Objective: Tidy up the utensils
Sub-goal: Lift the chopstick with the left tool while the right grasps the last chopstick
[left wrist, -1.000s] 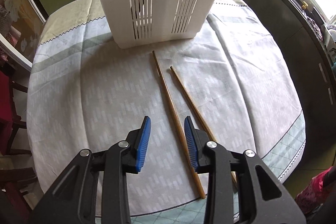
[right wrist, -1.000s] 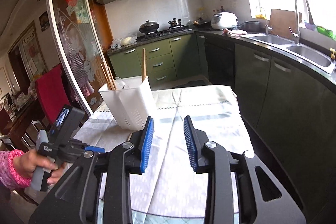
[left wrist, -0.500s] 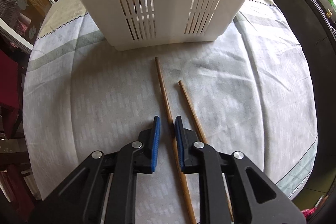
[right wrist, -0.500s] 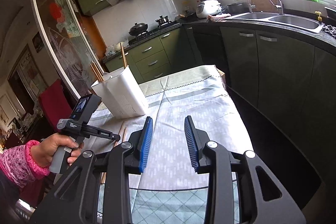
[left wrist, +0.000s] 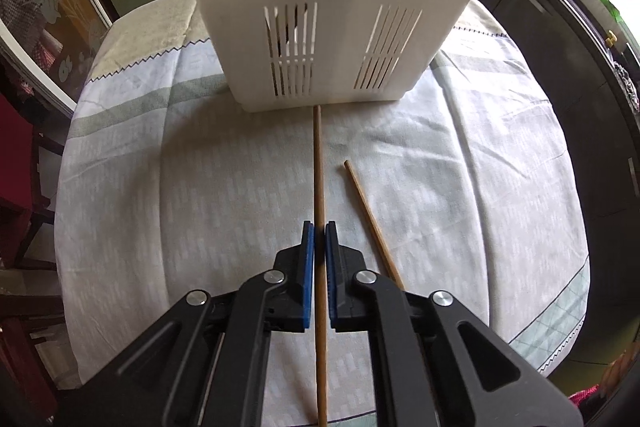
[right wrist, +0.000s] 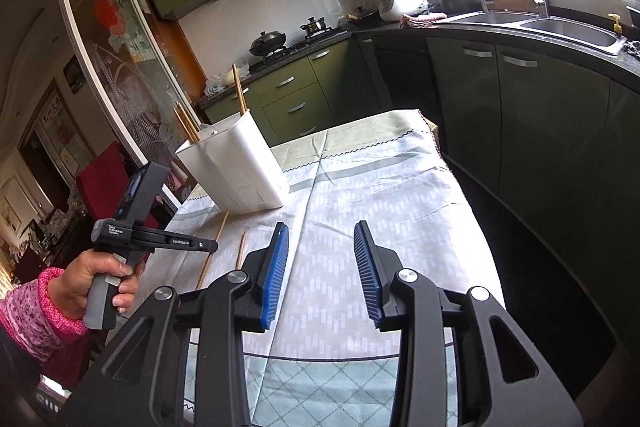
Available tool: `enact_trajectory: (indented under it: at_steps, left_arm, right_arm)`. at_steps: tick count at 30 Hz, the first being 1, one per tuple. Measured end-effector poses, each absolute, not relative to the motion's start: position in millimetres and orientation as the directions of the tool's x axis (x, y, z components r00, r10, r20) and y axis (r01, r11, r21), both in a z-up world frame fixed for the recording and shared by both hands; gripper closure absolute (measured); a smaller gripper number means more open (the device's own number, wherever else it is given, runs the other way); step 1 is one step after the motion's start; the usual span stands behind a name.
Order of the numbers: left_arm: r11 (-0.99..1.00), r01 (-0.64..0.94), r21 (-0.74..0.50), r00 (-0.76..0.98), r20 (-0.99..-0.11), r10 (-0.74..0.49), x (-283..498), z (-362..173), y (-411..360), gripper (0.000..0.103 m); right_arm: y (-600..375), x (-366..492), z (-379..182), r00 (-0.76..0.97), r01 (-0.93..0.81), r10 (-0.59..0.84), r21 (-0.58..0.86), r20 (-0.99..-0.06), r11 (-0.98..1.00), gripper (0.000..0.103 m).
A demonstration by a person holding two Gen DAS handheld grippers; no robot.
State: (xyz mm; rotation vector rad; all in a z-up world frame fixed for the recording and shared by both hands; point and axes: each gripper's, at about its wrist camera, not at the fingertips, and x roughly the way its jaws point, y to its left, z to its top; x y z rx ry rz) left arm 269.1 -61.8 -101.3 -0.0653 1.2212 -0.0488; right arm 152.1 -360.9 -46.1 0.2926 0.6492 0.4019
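My left gripper [left wrist: 319, 227] points down at the table and is shut on a brown wooden chopstick [left wrist: 318, 163], whose far tip reaches the foot of the white slotted utensil holder [left wrist: 328, 7]. A second chopstick [left wrist: 368, 215] lies loose on the cloth just right of the jaws. In the right wrist view the holder [right wrist: 236, 167] stands at the table's left with several chopsticks [right wrist: 239, 95] upright in it. A hand [right wrist: 96, 275] in a pink sleeve holds the left gripper [right wrist: 212, 247] over the held chopstick [right wrist: 219, 229]. My right gripper [right wrist: 320, 231] hovers over the near table edge, its jaws opening with nothing between them.
A pale patterned tablecloth [right wrist: 380, 187] covers the table. Dark green kitchen cabinets and a counter with a sink [right wrist: 560, 23] run along the right. A red chair [right wrist: 104, 179] and a glass sliding door stand to the left.
The left jaws have closed onto the left chopstick, which now lines up straight between them. The right gripper has sunk a little and its jaws stand slightly wider.
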Motion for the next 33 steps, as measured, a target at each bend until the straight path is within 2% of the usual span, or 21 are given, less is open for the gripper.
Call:
enact_trajectory:
  at_steps: [3, 10, 18, 29, 32, 33]
  left_arm:
    - [0.996, 0.004, -0.089, 0.404, -0.911, -0.083, 253, -78, -52, 0.097]
    - [0.994, 0.012, -0.111, 0.535, -0.839, -0.1, 204, -26, -27, 0.097]
    - [0.992, 0.006, -0.129, 0.607, -0.787, -0.106, 167, -4, 7, 0.097]
    - [0.989, 0.054, -0.134, 0.63, -0.764, -0.138, 142, 0, 12, 0.097]
    - [0.989, 0.062, -0.135, 0.633, -0.761, -0.143, 140, 0, 12, 0.097]
    - [0.989, 0.064, -0.134, 0.634, -0.76, -0.144, 139, 0, 13, 0.097]
  right_arm:
    - [-335, 162, -47, 0.671, -0.326, 0.474, 0.348, -0.57, 0.879, 0.067]
    - [-231, 209, -78, 0.452, -0.478, 0.483, 0.253, -0.75, 0.841, 0.065]
    - [-136, 263, -124, 0.287, -0.552, 0.371, 0.164, -0.883, 0.817, 0.069]
    - [-85, 287, -151, 0.237, -0.561, 0.232, 0.062, -0.943, 0.826, 0.075]
    - [-79, 286, -151, 0.26, -0.558, 0.206, 0.028, -0.943, 0.829, 0.081]
    - [-78, 287, -151, 0.262, -0.553, 0.206, 0.028, -0.943, 0.832, 0.089]
